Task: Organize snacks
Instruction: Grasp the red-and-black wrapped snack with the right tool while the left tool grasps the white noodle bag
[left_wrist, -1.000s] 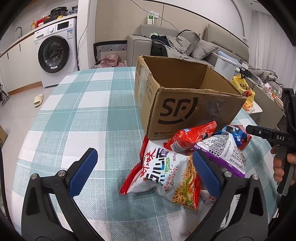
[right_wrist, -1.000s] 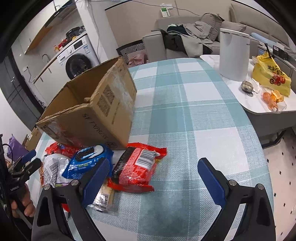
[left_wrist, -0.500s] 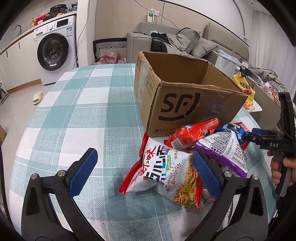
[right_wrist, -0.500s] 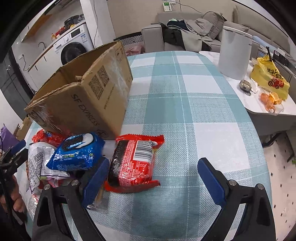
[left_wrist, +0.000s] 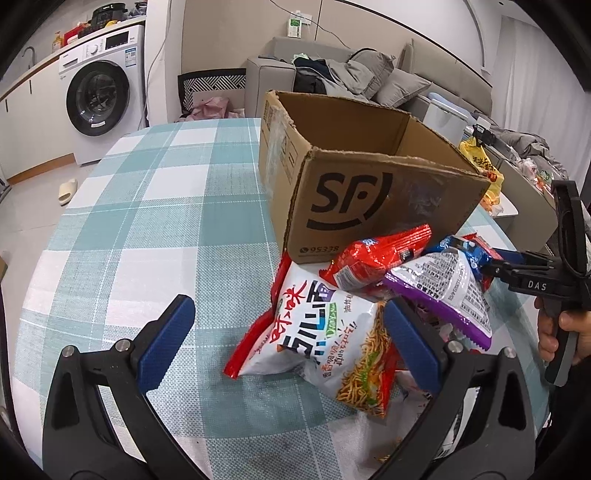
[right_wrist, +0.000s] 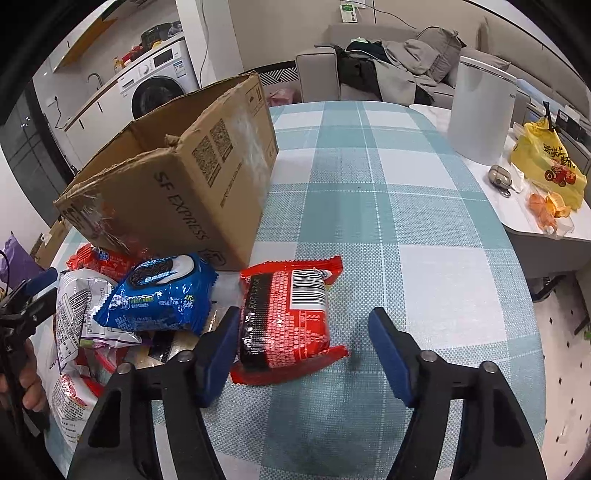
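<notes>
An open cardboard box (left_wrist: 369, 206) (right_wrist: 177, 195) stands on the checked table. Snack packs are heaped at its near side: a white noodle-snack bag (left_wrist: 325, 332), a red bag (left_wrist: 380, 258), a purple-and-white bag (left_wrist: 443, 291) and a blue cookie pack (right_wrist: 162, 291). A red packet (right_wrist: 284, 314) lies flat beside the heap. My right gripper (right_wrist: 303, 321) straddles that packet with its jaws closing; the left pad is at the packet's edge and a gap remains on the right side. My left gripper (left_wrist: 286, 314) hangs open over the white bag, gripping nothing.
A white bin (right_wrist: 480, 114), a yellow bag (right_wrist: 546, 162) and orange fruit sit on a side table to the right. The washing machine (left_wrist: 99, 99) and a sofa lie beyond the table. The round table's edge curves close on the right.
My right gripper's jaws have narrowed around the red packet. The left gripper has stayed open and almost still.
</notes>
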